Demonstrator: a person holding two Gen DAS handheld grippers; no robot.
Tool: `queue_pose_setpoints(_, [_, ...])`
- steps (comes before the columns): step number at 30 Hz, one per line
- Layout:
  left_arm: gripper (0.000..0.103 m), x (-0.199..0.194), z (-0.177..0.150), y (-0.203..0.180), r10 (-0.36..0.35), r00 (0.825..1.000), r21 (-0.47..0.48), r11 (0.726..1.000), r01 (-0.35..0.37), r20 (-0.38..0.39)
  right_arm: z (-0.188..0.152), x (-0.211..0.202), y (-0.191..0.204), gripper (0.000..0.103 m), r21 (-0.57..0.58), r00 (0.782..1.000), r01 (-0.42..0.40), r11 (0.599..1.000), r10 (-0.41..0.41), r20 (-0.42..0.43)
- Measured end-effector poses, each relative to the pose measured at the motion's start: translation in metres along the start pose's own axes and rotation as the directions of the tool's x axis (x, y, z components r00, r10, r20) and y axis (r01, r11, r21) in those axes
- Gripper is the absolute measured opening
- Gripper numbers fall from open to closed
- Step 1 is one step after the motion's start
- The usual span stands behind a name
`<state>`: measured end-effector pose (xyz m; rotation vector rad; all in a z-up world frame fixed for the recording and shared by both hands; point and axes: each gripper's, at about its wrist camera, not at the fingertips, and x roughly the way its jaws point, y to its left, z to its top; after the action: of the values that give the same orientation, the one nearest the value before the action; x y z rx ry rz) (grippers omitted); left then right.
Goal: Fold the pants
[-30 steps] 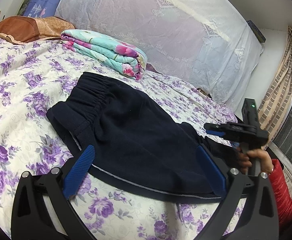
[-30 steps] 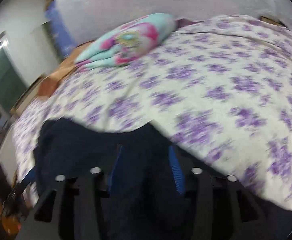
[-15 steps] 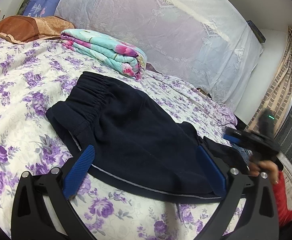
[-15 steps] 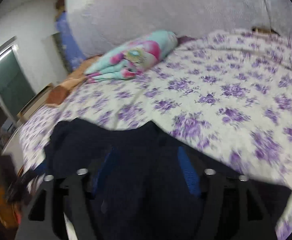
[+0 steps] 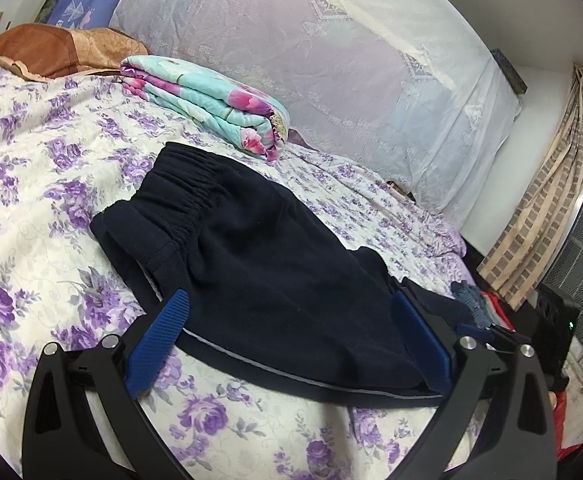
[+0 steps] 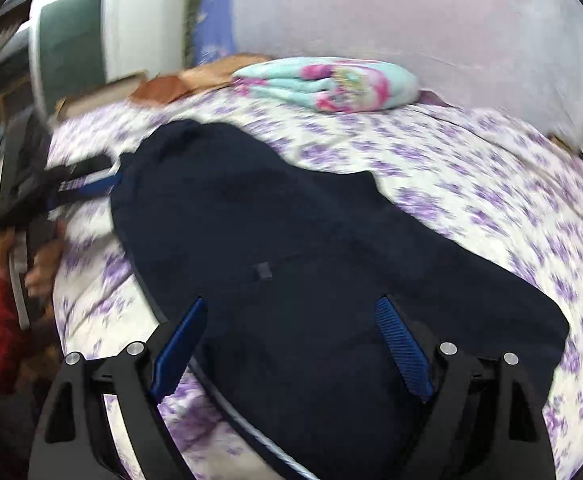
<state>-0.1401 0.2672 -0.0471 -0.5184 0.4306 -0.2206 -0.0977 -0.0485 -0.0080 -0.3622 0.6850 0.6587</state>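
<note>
Dark navy pants lie flat on the bed, near a folded floral blanket. Left hand-held gripper spread wide over the pants, holding nothing. Right hand-held gripper likewise wide, empty.

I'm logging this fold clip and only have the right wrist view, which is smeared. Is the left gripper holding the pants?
Observer: No. In the left wrist view the left gripper is open. Its fingers are spread wide at the near edge of the pants and pinch nothing.
Operator: Which end is the waistband?
Observer: The gathered elastic waistband lies at the end far from that gripper, toward the folded floral blanket. A strip of bedsheet shows between the two.
</note>
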Motion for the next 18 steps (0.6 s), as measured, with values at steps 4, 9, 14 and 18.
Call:
queue_pose_setpoints(4, [0.098, 0.001, 0.000, -0.001, 0.006, 1.000, 0.004, 1.000, -0.006, -0.003, 0.004, 0.027, 0.006, 0.065, -0.016, 0.998, 0.029, 0.999, -0.030, -0.051])
queue_pose_setpoints(9, [0.098, 0.003, 0.000, -0.004, 0.026, 1.000, 0.019, 0.999, -0.026, -0.008, 0.001, 0.027, 0.013, 0.032, -0.050, 0.998, 0.049, 0.998, -0.051, -0.046])
queue_pose_setpoints(14, [0.098, 0.002, 0.000, -0.003, 0.023, 1.000, 0.013, 1.000, -0.023, -0.006, 0.007, 0.008, 0.004, 0.012, -0.001, 0.999, 0.016, 1.000, -0.016, 0.034])
queue_pose_setpoints(18, [0.098, 0.002, 0.000, -0.004, 0.026, 1.000, 0.014, 1.000, -0.025, -0.006, 0.014, -0.024, 0.003, 0.012, 0.035, 0.993, -0.068, 0.997, 0.065, 0.098])
